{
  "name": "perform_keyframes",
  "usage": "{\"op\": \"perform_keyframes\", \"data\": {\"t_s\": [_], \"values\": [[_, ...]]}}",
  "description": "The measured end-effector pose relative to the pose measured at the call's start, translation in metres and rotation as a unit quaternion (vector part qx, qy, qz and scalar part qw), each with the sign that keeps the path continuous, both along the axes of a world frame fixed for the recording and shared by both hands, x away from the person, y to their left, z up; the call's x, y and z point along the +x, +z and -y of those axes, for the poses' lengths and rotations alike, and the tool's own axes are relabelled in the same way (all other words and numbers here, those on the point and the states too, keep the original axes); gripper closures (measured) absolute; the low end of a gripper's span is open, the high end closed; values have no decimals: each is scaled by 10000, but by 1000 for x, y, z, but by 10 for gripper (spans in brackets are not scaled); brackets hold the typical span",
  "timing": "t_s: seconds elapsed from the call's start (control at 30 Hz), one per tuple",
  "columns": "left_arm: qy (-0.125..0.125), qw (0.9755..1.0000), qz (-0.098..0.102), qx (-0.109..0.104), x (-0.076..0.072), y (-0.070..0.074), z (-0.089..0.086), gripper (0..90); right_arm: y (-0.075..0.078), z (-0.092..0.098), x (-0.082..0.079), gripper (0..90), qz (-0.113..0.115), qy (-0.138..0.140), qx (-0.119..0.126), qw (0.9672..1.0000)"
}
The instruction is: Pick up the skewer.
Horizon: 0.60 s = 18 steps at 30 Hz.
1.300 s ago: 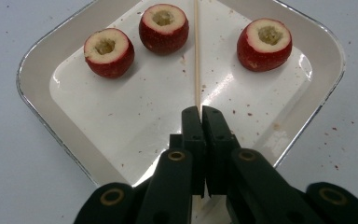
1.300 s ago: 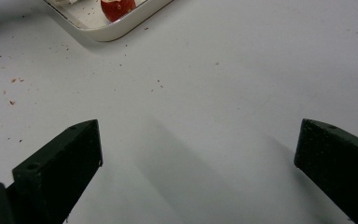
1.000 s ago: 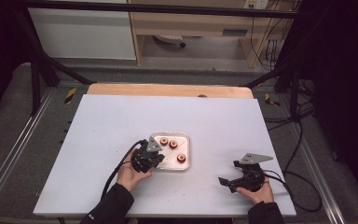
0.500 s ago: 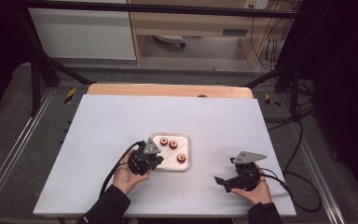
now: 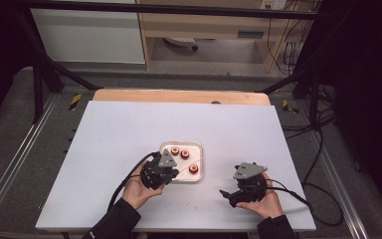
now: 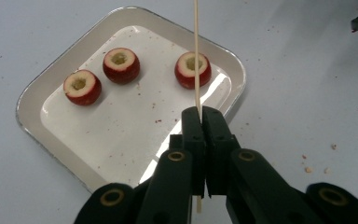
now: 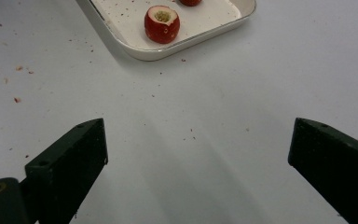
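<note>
A white tray [image 5: 181, 143] near the middle of the table holds three cored red fruits [image 6: 120, 65]. My left gripper [image 6: 201, 114] hovers over the tray's near left corner, shut on a thin wooden skewer [image 6: 196, 56]. The stick runs out past the rightmost fruit [image 6: 193, 70]. From above, the left gripper [image 5: 165, 172] sits in a hand at the tray's left edge. My right gripper [image 7: 198, 130] is open above bare table, with nothing between its jaws. It faces the tray [image 7: 168, 53] and the nearest fruit [image 7: 162, 23]. From above, the right gripper [image 5: 229, 195] lies right of the tray, jaws pointing left.
The white table [image 5: 129, 124] has a wooden strip [image 5: 179, 96] along its far edge and small red crumbs around the tray. Black cables [image 5: 298, 194] trail from both grippers toward the near edge. Metal frame rails run along both sides.
The right gripper has shifted left toward the tray, still open. The left gripper has stayed shut on the skewer and barely moved at the tray's edge.
</note>
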<state>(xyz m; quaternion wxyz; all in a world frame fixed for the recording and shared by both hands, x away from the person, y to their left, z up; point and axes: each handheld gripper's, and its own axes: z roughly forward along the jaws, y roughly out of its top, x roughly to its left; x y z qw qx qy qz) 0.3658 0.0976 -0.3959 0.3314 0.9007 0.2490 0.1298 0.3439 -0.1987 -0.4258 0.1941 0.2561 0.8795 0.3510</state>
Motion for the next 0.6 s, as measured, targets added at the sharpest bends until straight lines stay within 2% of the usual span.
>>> {"op": "perform_keyframes", "data": {"t_s": [0.07, 0.23, 0.3, 0.37, 0.53, 0.6], "values": [[-68, 10000, -1, 46, -1, 1, 4, 886, 3, -6, -1, 71, 146, 101, -172, 9997], [-228, 9997, -9, 127, -3, 4, 16, 886, 8, -12, -2, 97, 341, 267, -390, 9983], [-289, 9995, -17, 153, -5, 5, 21, 886, 10, -17, -3, 124, 495, 407, -558, 9964], [-352, 9992, -20, 212, -5, 6, 26, 886, 11, -19, -3, 132, 528, 438, -616, 9957], [-482, 9984, -54, 287, -7, 6, 38, 886, 13, -25, -5, 198, 828, 656, -952, 9898], [-526, 9981, -61, 311, -7, 6, 42, 886, 12, -26, -5, 213, 878, 696, -988, 9888]]}}
